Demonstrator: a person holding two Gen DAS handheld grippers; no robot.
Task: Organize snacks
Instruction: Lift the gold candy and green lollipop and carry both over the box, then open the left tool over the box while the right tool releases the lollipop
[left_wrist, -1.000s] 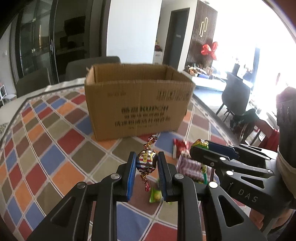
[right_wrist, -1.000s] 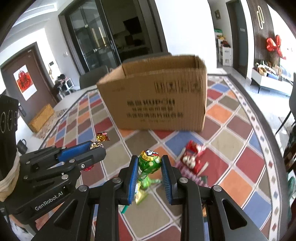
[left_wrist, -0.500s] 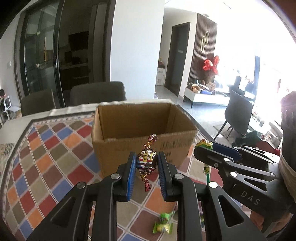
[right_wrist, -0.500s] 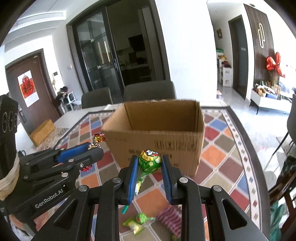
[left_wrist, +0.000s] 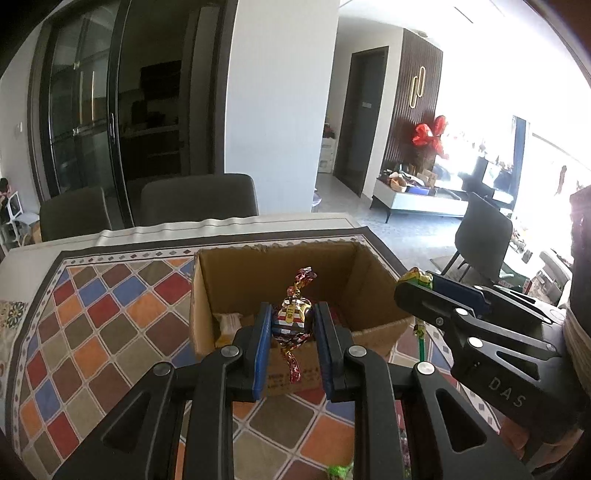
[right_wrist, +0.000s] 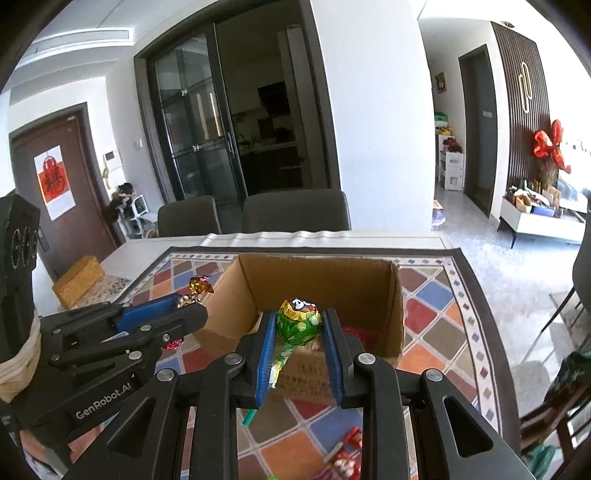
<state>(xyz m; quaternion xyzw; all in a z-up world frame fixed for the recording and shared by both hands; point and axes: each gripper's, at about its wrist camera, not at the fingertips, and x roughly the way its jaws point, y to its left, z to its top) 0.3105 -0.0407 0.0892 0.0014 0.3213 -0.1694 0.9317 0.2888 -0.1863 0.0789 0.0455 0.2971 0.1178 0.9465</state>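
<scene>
The left gripper (left_wrist: 291, 326) is pinching a foil-wrapped candy (left_wrist: 291, 321) over the near rim of the cardboard box (left_wrist: 373, 273), seemingly poised to drop it in. Beside it, the right gripper (right_wrist: 298, 330) is clamping a green lollipop (right_wrist: 297, 319) above the same opening.

Both hand-held grippers rose above the cardboard box (left_wrist: 280, 291), revealing its inside.

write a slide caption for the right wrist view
Right claw holds a green lollipop over the open box; left claw alongside grips a candy.
</scene>
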